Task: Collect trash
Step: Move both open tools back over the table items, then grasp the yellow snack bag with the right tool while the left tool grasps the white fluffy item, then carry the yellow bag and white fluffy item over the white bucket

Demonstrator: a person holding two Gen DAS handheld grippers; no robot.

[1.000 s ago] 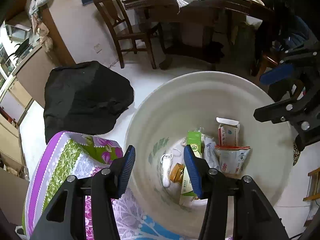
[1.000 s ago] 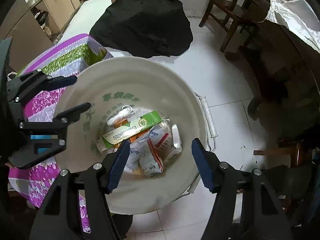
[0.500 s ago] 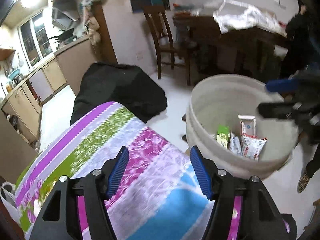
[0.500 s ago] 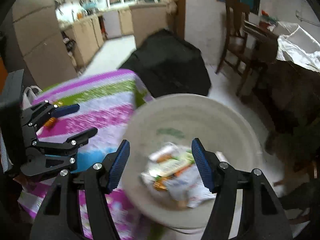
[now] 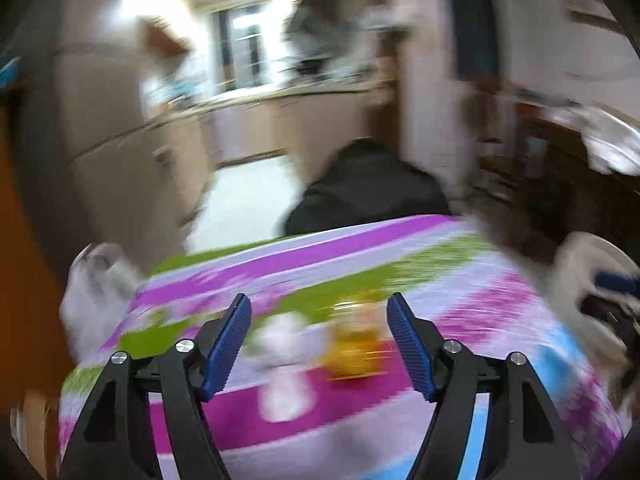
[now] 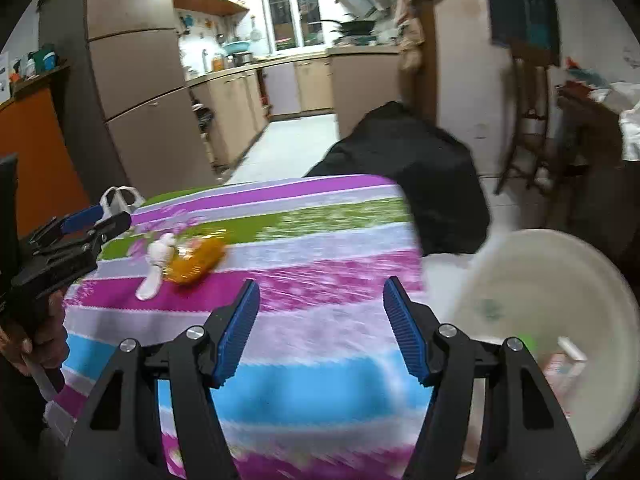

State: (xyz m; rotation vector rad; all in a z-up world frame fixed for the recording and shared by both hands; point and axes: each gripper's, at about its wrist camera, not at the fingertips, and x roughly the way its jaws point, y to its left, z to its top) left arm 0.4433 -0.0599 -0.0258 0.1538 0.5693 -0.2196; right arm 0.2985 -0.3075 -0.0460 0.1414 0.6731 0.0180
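A white crumpled piece (image 6: 157, 265) and an orange wrapper (image 6: 197, 261) lie on the striped tablecloth (image 6: 320, 248). They show blurred in the left wrist view, the white piece (image 5: 285, 364) and the orange wrapper (image 5: 356, 350). My left gripper (image 5: 319, 346) is open and empty, just short of them; it shows in the right wrist view (image 6: 96, 220). My right gripper (image 6: 320, 330) is open and empty over the cloth. The cream basin (image 6: 552, 280) with trash stands at the right, below table level.
A black bag (image 6: 408, 168) lies on the floor behind the table. A wooden chair (image 6: 528, 120) and dark table stand at the right. Kitchen cabinets (image 6: 240, 100) and a fridge are behind. A white plastic bag (image 6: 118, 196) hangs at the table's far left corner.
Both grippers have swung left, away from the basin and over the table. The two pieces on the cloth have come into view. The left view is blurred by motion.
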